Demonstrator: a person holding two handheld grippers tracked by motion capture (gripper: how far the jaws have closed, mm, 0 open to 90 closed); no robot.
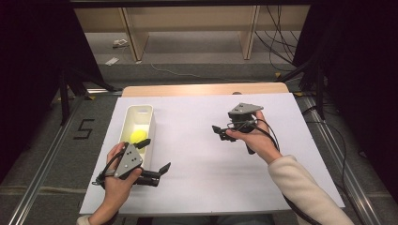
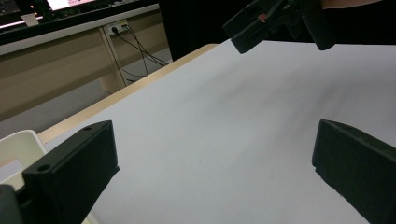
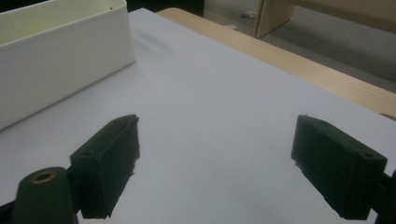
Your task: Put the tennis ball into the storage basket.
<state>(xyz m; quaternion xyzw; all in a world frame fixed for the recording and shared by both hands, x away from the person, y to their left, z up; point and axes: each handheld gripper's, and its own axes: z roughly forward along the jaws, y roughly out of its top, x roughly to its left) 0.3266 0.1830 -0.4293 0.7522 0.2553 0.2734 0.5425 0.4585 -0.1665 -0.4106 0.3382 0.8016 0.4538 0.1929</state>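
White sheeting covers the table (image 1: 211,187), with a strip of bare wood along its far edge in the upper middle of the high view, and most of that surface lies free for moving. At the left of the frame a long white bin (image 1: 136,115) runs front to back, and a yellow ball (image 1: 137,136) sits inside it, probably parked there so it cannot roll off. The left hand-held gripper (image 1: 154,155) hovers at the bin's near end, jaws spread wide and holding nothing. Right of centre, well apart, the right hand-held gripper (image 1: 219,132) points left toward the bin, likewise spread and empty.
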